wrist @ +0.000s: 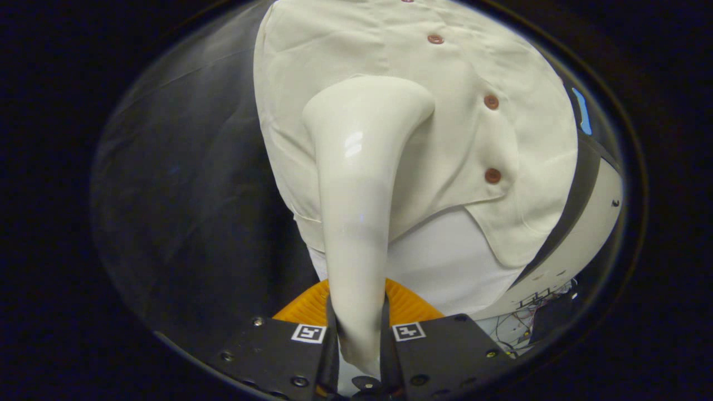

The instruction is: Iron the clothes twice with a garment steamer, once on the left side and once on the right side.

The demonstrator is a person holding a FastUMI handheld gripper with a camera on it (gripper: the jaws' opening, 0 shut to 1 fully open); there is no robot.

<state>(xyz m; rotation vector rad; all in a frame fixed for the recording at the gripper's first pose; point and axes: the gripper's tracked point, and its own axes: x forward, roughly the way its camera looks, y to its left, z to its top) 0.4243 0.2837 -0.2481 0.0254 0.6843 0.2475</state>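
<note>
My gripper point(359, 328) is shut on the handle of a cream garment steamer point(356, 184), both fingers pressing its sides. The steamer rises from between the fingers and flares into a wide head point(370, 97) that lies against a cream button-up shirt point(345, 44). The head sits on the shirt panel left of the row of brown buttons point(491, 102). The shirt hangs over a white form or undershirt point(445, 262) that shows below its hem. Faint steam drifts across the dark wall to the left of the shirt.
An orange ribbed disc point(409, 303) lies just beyond the fingers, under the steamer handle. A white rounded body with a black band point(585, 223) stands right of the shirt, with loose wires point(523, 326) at its foot. Dark booth wall point(184, 195) lies to the left.
</note>
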